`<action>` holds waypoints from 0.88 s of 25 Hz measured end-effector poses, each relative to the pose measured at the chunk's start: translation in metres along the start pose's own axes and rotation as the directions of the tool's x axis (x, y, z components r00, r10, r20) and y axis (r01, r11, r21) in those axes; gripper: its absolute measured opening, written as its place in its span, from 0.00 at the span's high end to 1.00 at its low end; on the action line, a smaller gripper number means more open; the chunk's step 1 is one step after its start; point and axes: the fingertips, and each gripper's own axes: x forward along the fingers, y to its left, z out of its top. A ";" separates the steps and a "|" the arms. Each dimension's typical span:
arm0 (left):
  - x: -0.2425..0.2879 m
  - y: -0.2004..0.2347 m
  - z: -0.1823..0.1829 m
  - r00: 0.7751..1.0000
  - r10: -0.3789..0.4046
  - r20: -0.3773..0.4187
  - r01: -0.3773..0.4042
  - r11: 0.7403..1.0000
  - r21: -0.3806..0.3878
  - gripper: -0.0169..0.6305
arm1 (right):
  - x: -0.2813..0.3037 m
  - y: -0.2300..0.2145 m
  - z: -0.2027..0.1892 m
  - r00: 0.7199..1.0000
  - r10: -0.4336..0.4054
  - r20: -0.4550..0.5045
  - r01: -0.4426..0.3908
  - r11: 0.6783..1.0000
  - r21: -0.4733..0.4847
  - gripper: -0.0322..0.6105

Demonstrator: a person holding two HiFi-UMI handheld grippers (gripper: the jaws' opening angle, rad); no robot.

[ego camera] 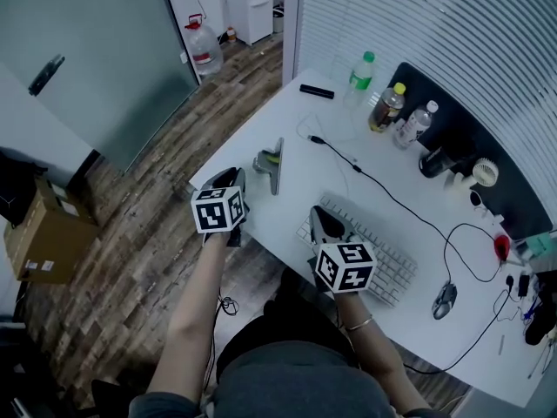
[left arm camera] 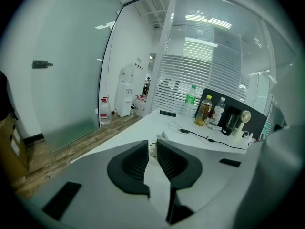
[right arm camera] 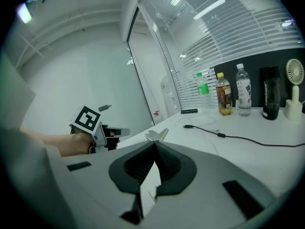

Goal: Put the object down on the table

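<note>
A grey metal clip with a yellow-green part (ego camera: 270, 165) lies on the white table (ego camera: 305, 168) near its left edge. My left gripper (ego camera: 236, 176) hovers just left of it at the table's edge. Its jaws stand a little apart with nothing between them (left arm camera: 152, 145), and the clip (left arm camera: 153, 149) shows through the gap, beyond the tips. My right gripper (ego camera: 318, 212) is over the keyboard's near end, shut and empty (right arm camera: 155, 146). In the right gripper view the clip (right arm camera: 157, 134) rests on the table past the jaw tips, and the left gripper (right arm camera: 119, 132) is to its left.
A white keyboard (ego camera: 393, 266) and a mouse (ego camera: 445, 300) lie by the front edge. A black cable (ego camera: 383, 190) crosses the table. Bottles (ego camera: 387, 107), a black bar (ego camera: 316, 91) and a small fan (ego camera: 484, 172) stand at the back. On the floor are a cardboard box (ego camera: 43, 233) and a water jug (ego camera: 203, 43).
</note>
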 end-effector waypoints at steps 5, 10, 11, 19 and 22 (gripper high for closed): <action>-0.027 0.000 -0.006 1.000 0.002 0.021 -0.002 1.000 0.006 0.91 | -0.007 0.008 0.000 1.000 0.005 0.008 -0.005 1.000 -0.018 0.94; -0.054 -0.006 -0.013 0.999 -0.004 0.047 0.003 1.000 0.004 0.93 | -0.016 0.016 0.000 1.000 0.012 0.019 -0.011 0.999 -0.034 0.94; -0.061 -0.006 -0.015 0.999 -0.003 0.051 0.003 1.000 0.002 0.93 | -0.017 0.019 -0.001 1.000 0.017 0.021 -0.016 0.999 -0.036 0.94; -0.106 -0.011 -0.029 0.997 0.008 0.083 -0.009 1.000 0.002 0.93 | -0.031 0.037 -0.007 0.998 0.048 0.032 -0.046 0.997 -0.063 0.95; -0.121 -0.013 -0.033 0.995 0.010 0.097 -0.010 1.000 0.003 0.93 | -0.036 0.044 -0.010 0.998 0.053 0.033 -0.051 0.996 -0.075 0.95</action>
